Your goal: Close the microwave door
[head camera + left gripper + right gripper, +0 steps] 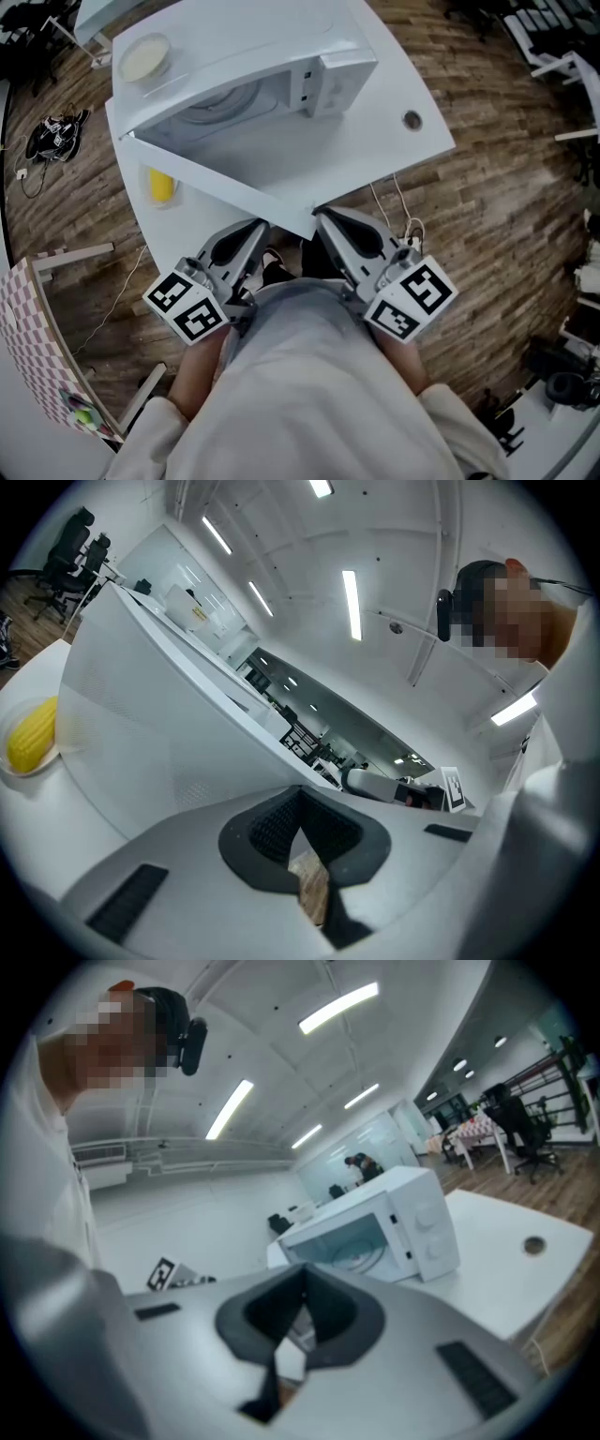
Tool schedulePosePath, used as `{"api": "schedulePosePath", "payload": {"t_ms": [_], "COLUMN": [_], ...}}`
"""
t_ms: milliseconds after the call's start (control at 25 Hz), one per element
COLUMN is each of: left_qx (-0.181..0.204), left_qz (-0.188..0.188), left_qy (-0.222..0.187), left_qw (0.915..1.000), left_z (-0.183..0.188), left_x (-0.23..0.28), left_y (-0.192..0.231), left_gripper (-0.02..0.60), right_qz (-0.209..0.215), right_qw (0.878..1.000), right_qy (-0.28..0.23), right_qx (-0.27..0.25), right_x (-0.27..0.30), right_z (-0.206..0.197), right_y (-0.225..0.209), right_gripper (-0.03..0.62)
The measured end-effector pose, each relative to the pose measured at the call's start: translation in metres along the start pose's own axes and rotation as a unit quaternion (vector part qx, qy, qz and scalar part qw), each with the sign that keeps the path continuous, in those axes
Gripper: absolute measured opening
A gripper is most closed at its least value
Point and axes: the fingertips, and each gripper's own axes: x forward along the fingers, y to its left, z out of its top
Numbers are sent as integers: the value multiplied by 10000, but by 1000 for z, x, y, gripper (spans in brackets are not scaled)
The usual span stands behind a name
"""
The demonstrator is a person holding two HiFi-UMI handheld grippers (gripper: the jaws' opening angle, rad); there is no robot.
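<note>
Jaws on the left gripper (301,797) were pressed together, and nothing was between them. Only a thin bit of wooden floor (506,234) showed through the small crack under the tips. The right gripper (302,1290) was the same, with its jaws together and nothing held.

Both grippers sat low in the middle of the head view, close against the person's (309,394) pale top. Their tips pointed up the picture toward the table (375,155).

The door (220,183) of the microwave (281,84) stood wide open. It ran from the upper left of the head view down to the middle. Its loose end lay just in front of the two gripper tips and between them. I could not tell if either tip touched it.

The microwave stood on the white table near the top of that picture, with its knobs on the right side. A yellow thing (161,185) lay on the table to the left of the door. A round dish (145,56) with something pale in it showed at the upper left.
</note>
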Motion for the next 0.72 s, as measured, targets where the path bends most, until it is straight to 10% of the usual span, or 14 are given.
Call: {"api": "schedulePosePath", "payload": {"t_ms": [720], "left_qx": [-8], "left_qz": [-99], "left_qy": [23], "left_qw": [9999], "left_z": [24], "left_x": [29], "left_y": [12], "left_gripper": [17], "right_qz": [-78], "right_qw": [10000], "right_qy": [-17], "right_qx": [15], "right_x": [16], "right_z": [21], "right_y": [-28], "right_gripper": [18]}}
